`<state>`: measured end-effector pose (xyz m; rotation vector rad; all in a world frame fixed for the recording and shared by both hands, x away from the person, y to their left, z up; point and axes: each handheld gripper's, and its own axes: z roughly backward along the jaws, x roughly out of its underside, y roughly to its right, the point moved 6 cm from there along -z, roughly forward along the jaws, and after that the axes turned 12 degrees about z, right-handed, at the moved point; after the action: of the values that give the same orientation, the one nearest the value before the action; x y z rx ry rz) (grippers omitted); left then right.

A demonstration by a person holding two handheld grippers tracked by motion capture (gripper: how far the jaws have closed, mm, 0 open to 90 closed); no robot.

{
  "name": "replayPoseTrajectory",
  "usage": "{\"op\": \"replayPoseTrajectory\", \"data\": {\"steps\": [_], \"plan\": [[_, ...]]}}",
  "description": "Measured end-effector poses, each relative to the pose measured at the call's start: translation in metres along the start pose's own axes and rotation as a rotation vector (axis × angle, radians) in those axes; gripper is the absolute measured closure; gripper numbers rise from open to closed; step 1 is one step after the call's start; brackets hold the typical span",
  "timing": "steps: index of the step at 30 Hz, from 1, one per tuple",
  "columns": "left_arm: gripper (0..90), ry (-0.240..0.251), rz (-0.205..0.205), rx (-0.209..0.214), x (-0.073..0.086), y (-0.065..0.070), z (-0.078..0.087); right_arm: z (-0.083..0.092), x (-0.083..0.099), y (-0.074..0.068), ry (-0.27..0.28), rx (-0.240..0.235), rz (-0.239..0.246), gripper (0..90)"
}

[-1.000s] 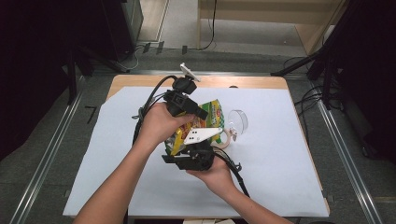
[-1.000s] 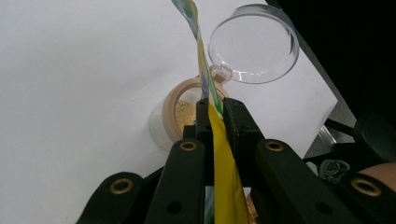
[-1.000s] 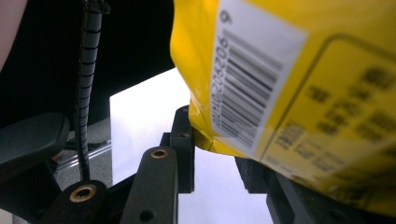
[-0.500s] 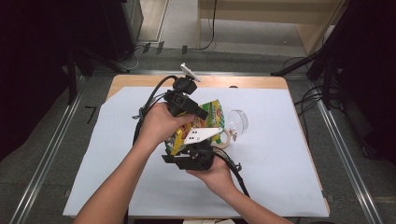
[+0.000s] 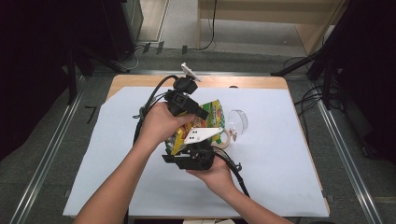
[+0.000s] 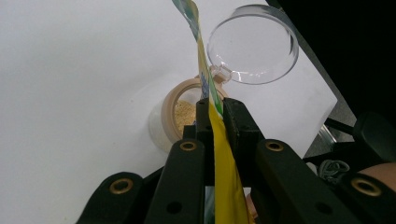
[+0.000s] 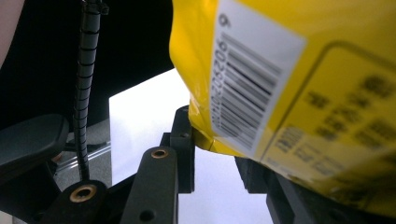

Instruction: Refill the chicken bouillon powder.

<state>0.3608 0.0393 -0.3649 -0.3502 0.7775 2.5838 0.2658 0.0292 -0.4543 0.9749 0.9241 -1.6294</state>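
Gripping hard, the left gripper (image 5: 198, 112) has its jaws clamped on the thin edge of a yellow snack packet (image 5: 205, 122), and in the left gripper view that edge (image 6: 219, 154) runs straight up between the two black jaws, pinched flat. Down at six o'clock of the packet, the right gripper (image 5: 194, 151) sits under it with a white plate on top, the person's right hand (image 5: 217, 175) cupped below. In the right gripper view the packet's barcode panel (image 7: 252, 88) bulges over the right-hand jaw, one corner dipping between the jaws, which stand a little apart; whether they actually press on it I cannot tell, since the bag hides that side. The packet hangs above the middle of the white sheet (image 5: 280, 154) covering the counter, held between both hands, the left hand (image 5: 161, 123) at its nine o'clock. Just at three o'clock of the packet stands a small round jar (image 5: 224, 137) with a tan rim, and the left gripper view looks right into it, showing pale crumbly powder inside (image 6: 184, 114). Touching the jar at its one o'clock is a clear hinged lid (image 6: 254, 44), flipped open and tilted. Black cable (image 5: 152, 100) loops away from the left gripper towards ten o'clock.
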Motion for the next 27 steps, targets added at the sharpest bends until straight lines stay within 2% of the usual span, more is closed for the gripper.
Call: {"op": "replayPoseTrajectory", "data": {"steps": [27], "plan": [[85.4, -0.011, 0.019, 0.005, -0.0025, -0.0014, -0.0012, 0.0006, -0.0008, 0.0005, 0.005, 0.002, -0.001, 72.5]]}}
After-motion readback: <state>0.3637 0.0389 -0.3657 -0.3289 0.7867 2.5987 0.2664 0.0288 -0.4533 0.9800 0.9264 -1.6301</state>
